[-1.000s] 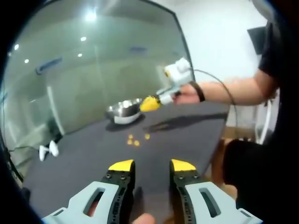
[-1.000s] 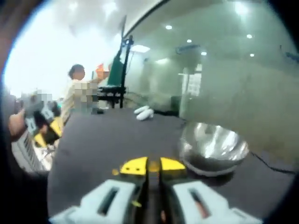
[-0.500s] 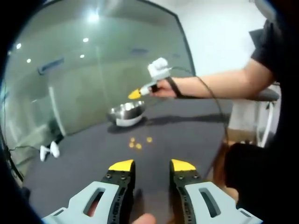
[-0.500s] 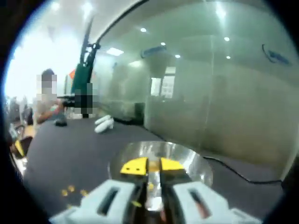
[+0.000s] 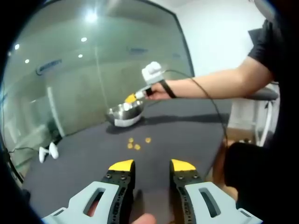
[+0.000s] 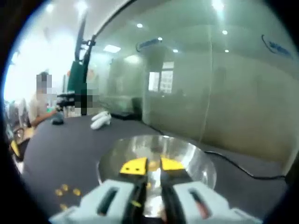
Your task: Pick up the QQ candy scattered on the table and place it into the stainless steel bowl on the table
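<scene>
Our right hand-held gripper (image 6: 149, 164), jaws narrow around a QQ candy (image 6: 153, 164), hangs over the stainless steel bowl (image 6: 196, 158), our left (image 5: 150, 166) gapes empty, and several candies (image 5: 136, 143) still dot the counter (image 5: 187, 135).

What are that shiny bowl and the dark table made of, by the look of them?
The bowl looks like polished metal, probably stainless steel: it is silvery and mirrors the ceiling lights. The table has a dark, matte top with little glare, perhaps laminate or a mat; I can't tell which.

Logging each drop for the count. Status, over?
Right gripper over the steel bowl, shut on a candy. Left gripper open, idle. Four candies left on the table. Nothing in the way.
</scene>
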